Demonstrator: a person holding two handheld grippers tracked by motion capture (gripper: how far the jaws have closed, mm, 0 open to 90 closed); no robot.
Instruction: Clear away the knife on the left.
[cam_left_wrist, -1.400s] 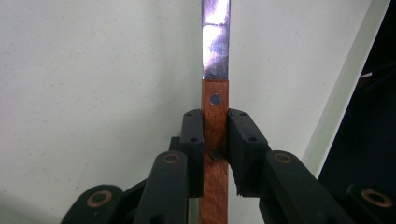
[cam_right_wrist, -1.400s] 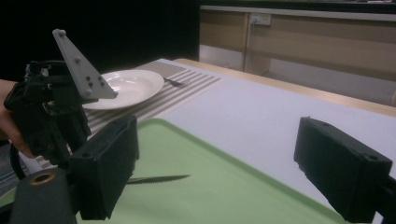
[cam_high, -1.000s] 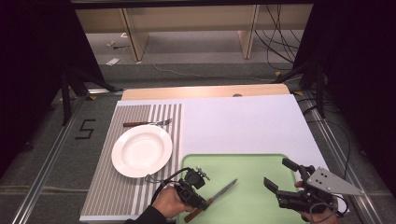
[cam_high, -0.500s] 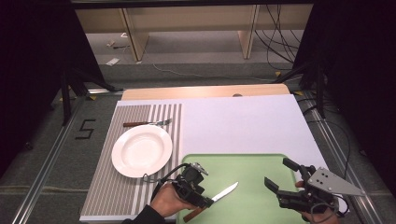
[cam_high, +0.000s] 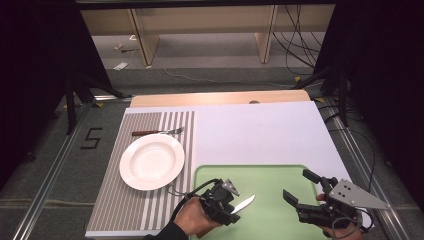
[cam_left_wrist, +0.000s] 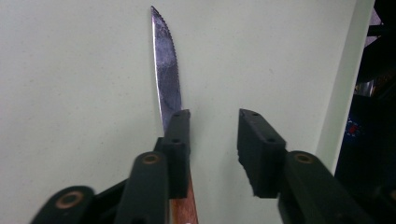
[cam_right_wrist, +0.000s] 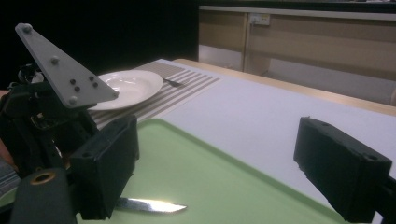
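A knife with a serrated blade (cam_high: 245, 204) and a brown wooden handle lies on the green tray (cam_high: 280, 175). My left gripper (cam_high: 227, 197) hovers over its handle end. In the left gripper view the blade (cam_left_wrist: 166, 70) runs out from under the left jaw, and the gap at the gripper (cam_left_wrist: 212, 121) holds nothing. Those jaws have just been closing, and they still stand apart with no pad pressing on the knife. My right gripper (cam_high: 298, 185) is open and empty above the tray's right part. The right gripper view shows the blade (cam_right_wrist: 149, 204) and the left gripper (cam_right_wrist: 37, 116).
A white plate (cam_high: 152, 161) sits on a striped placemat (cam_high: 115, 200) left of the tray, with a fork (cam_high: 157, 132) beyond it. A white mat (cam_high: 260, 130) covers the table behind the tray. Dark floor and cables surround the table.
My left gripper has shifted a little to the right over the knife, and the knife's handle has become hidden under it. The right gripper has kept still.
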